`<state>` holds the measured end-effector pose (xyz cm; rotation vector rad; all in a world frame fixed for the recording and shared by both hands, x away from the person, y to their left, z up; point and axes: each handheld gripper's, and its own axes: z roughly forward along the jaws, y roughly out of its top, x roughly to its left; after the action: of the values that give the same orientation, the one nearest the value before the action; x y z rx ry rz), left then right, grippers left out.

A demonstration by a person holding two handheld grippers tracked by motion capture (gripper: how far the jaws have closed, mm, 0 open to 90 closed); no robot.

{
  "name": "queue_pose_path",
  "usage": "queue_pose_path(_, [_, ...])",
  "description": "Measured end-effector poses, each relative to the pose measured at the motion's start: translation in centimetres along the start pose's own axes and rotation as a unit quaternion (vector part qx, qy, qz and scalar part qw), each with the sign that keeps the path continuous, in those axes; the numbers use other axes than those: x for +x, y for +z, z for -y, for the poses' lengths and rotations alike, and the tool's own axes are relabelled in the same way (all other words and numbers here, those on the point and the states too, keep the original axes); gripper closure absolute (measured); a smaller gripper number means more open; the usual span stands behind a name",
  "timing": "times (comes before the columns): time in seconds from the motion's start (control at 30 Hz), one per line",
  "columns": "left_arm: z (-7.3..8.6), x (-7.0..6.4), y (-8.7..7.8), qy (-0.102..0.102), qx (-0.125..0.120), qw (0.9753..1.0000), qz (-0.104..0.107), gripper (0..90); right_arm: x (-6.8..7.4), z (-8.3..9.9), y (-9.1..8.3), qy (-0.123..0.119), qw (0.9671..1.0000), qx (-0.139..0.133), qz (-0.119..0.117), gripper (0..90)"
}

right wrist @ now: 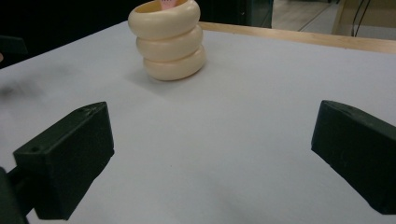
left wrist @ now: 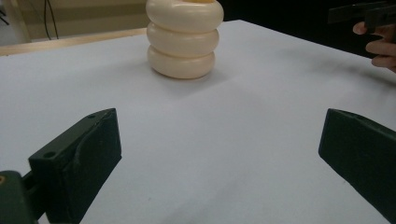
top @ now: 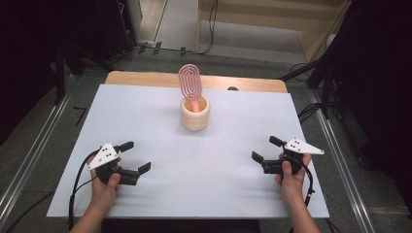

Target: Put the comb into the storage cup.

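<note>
White table [top: 194,184]: carries everything
Left hand-held gripper [top: 136,156]: near edge, jaws wide apart, holding nothing
Right hand-held gripper [top: 266,149]: near edge, jaws wide apart, holding nothing
Cream holder [top: 195,114]: farther back, centre
Pink whisk [top: 190,82]: upright in holder

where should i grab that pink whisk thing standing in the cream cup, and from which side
Take the pink whisk by its flat oval coil head, the part that stands clear above the cream cup; the handle is sunk inside the cup. Come in level from the near side, above the rim, jaws closing on the two flat faces. Both the left tool and the right tool are open, probably either could do it.
</note>
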<state>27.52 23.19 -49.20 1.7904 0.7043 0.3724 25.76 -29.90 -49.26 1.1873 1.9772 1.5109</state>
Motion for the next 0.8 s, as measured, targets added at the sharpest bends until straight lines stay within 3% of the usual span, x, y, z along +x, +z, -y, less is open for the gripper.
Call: queue_pose_path(0.8, [0.9,0.5,-2.9,-0.017,0.003,0.9997,-0.018,0.0,-1.6,3.1,-4.5,0.016,0.9993,0.010,0.032,0.0])
